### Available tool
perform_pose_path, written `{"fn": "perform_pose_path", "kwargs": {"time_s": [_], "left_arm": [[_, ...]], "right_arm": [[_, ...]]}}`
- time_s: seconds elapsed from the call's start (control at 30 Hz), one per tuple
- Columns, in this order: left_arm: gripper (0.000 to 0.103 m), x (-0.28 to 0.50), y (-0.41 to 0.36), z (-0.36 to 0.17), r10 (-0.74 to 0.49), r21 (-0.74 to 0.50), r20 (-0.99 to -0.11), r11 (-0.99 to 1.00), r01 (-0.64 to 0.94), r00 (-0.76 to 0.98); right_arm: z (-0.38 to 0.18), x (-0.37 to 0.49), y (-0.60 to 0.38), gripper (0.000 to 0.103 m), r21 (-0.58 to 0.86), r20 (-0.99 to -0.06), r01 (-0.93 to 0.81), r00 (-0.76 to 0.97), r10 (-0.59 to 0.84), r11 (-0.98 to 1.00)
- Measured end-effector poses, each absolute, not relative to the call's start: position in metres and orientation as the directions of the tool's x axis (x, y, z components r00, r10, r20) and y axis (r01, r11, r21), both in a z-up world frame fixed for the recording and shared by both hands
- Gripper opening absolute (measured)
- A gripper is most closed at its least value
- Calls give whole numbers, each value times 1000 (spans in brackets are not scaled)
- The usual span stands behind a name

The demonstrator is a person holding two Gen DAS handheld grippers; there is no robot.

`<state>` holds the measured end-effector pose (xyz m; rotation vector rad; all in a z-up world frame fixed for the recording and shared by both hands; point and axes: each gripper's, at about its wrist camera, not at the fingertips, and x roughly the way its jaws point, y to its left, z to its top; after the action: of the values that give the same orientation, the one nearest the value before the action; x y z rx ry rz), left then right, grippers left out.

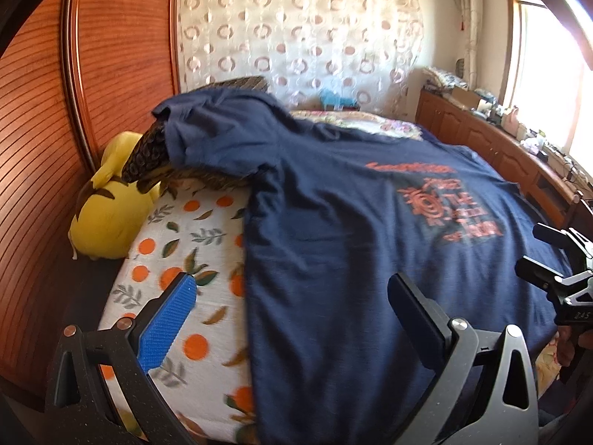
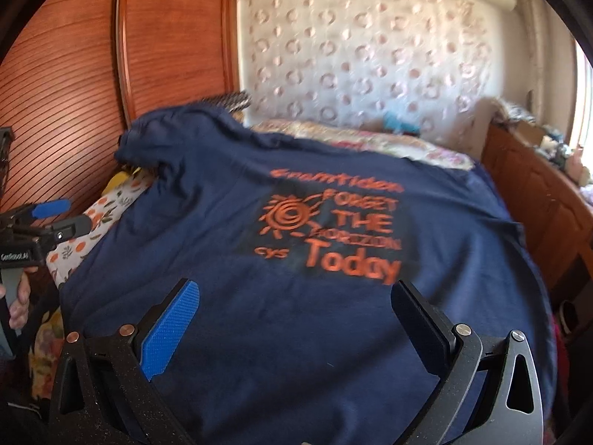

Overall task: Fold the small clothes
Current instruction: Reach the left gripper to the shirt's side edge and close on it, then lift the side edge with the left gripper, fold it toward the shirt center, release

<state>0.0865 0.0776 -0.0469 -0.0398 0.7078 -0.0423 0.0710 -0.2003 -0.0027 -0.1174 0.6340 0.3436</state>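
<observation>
A navy T-shirt (image 1: 333, 241) with orange print lies spread flat on the bed, its far sleeve draped over a dark patterned pillow (image 1: 148, 152). In the right wrist view the same T-shirt (image 2: 296, 296) fills the middle, the print reading "Today". My left gripper (image 1: 292, 293) hovers open above the shirt's left edge, nothing between its fingers. My right gripper (image 2: 296, 296) hovers open above the shirt's lower part, holding nothing. The right gripper (image 1: 548, 259) also shows at the right edge of the left wrist view, and the left gripper (image 2: 55, 218) at the left edge of the right wrist view.
The bed sheet (image 1: 178, 244) has an orange-and-leaf print. A yellow plush toy (image 1: 107, 207) lies by the wooden wardrobe (image 1: 44, 129). A wooden cabinet (image 1: 493, 137) with clutter runs under the window at right. A floral quilt (image 1: 370, 122) lies at the head end. A hand (image 2: 18, 296) holds the left gripper's handle.
</observation>
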Motion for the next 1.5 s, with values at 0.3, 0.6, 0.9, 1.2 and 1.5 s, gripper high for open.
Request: {"fn": "perform_pose_path", "kwargs": {"time_s": [0.3,0.6,0.9,1.2,1.5], "left_arm": [[102,118,122,-51,-45,-87,-674,996,-19,737],[102,151,157,-35,76,-14,-616,994,-107,784],[102,184,170,-27,8,-85,-621,993,-77,784],[47,197,163,-31,-101,-173,-645,985,-15,758],[13,191,146,-15,-120,-155,-615,987,30,779]], "right_arm": [[17,111,-186,103,-70,-610,-389,745,269,918],[36,151,-148,103,-125,-475,-447,811,342,886],[0,204,-142,103,-74,-588,-521,712,385,850],[-7,227,-141,103,-49,-650,-553,650,394,832],[5,224,-142,102,-68,-634,-549,668,389,833]]}}
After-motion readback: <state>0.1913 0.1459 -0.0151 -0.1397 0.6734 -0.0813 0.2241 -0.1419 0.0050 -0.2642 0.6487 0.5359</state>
